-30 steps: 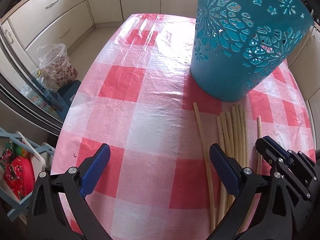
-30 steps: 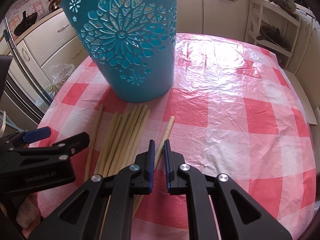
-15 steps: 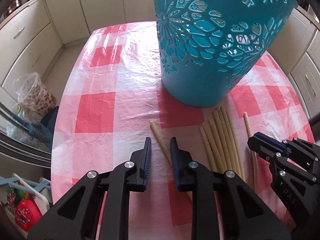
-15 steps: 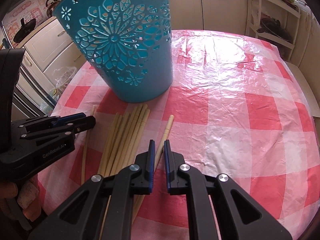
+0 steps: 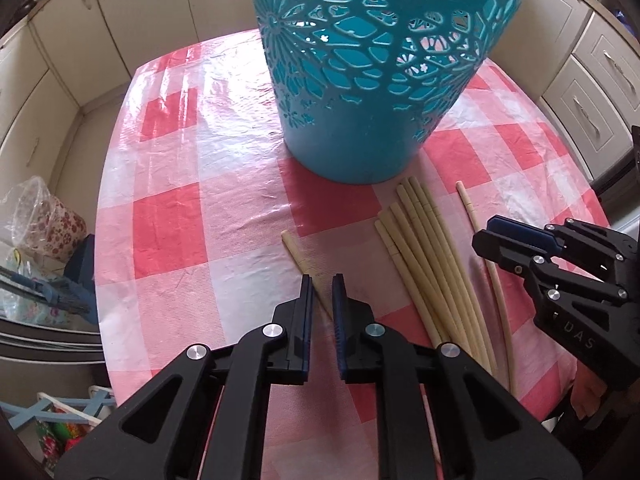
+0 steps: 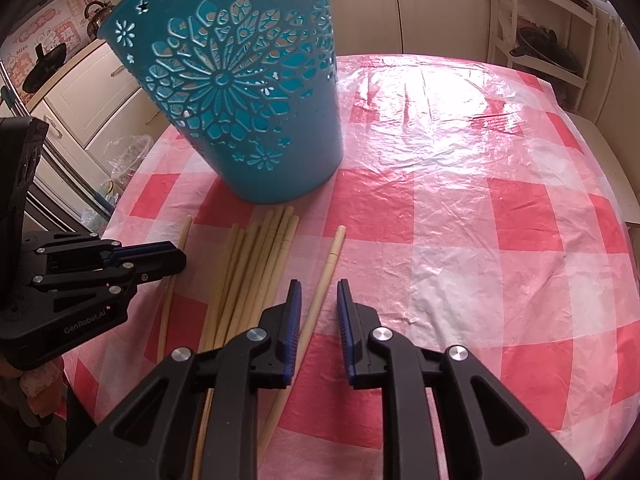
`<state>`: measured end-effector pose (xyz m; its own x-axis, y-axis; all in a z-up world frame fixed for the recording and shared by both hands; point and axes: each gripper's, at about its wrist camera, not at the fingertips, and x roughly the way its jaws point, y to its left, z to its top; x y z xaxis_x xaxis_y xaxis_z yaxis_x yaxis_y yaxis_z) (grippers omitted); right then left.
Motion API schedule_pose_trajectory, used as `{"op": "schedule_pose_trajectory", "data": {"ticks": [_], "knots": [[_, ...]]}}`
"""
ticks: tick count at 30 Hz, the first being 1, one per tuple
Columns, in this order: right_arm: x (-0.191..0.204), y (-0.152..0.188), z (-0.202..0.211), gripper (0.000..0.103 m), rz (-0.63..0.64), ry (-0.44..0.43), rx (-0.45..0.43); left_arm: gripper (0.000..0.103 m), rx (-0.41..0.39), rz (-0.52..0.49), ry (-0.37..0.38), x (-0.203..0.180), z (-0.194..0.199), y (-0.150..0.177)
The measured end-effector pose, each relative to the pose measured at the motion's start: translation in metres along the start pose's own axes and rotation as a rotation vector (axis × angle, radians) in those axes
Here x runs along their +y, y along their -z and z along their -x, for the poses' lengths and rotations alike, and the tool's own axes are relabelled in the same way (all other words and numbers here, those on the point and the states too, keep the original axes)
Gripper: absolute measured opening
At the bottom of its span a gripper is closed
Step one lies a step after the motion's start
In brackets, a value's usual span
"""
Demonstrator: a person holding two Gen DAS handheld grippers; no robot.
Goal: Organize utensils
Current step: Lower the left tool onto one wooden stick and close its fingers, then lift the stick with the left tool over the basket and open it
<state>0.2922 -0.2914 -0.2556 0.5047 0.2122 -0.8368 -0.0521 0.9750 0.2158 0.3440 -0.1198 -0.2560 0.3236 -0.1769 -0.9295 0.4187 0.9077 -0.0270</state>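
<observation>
Several pale wooden chopsticks (image 5: 424,256) lie in a bundle on the red-checked tablecloth in front of a teal cut-out basket (image 5: 372,72). One lone chopstick (image 5: 304,264) lies left of the bundle and runs between the jaws of my left gripper (image 5: 321,280), which stand narrowly apart around it. Another lone chopstick (image 6: 326,276) lies right of the bundle (image 6: 256,272) and runs between the jaws of my right gripper (image 6: 319,286), which are a little open. The basket (image 6: 248,92) stands upright behind them. Each gripper shows in the other's view, the right (image 5: 500,236) and the left (image 6: 168,256).
The round table's edge (image 6: 616,216) curves close on all sides. Cream kitchen cabinets (image 5: 52,80) surround it. A plastic-wrapped floral container (image 5: 44,220) stands on the floor at left. A white shelf rack (image 6: 540,40) with dark pans stands at the back right.
My left gripper went from wide open to nearly shut around the lone left chopstick and moved closer to the basket. My right gripper's jaws opened a little around the right chopstick.
</observation>
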Motion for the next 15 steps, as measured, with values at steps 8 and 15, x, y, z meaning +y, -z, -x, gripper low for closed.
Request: {"op": "schedule_pose_trajectory", "data": {"ticks": [8, 15], "knots": [[0.005, 0.002, -0.001, 0.025, 0.006, 0.001, -0.003, 0.006, -0.014, -0.085, -0.002, -0.011, 0.000, 0.000], [0.007, 0.001, -0.002, 0.030, 0.009, -0.003, -0.006, 0.007, 0.005, -0.150, -0.058, -0.015, 0.000, -0.003]]}}
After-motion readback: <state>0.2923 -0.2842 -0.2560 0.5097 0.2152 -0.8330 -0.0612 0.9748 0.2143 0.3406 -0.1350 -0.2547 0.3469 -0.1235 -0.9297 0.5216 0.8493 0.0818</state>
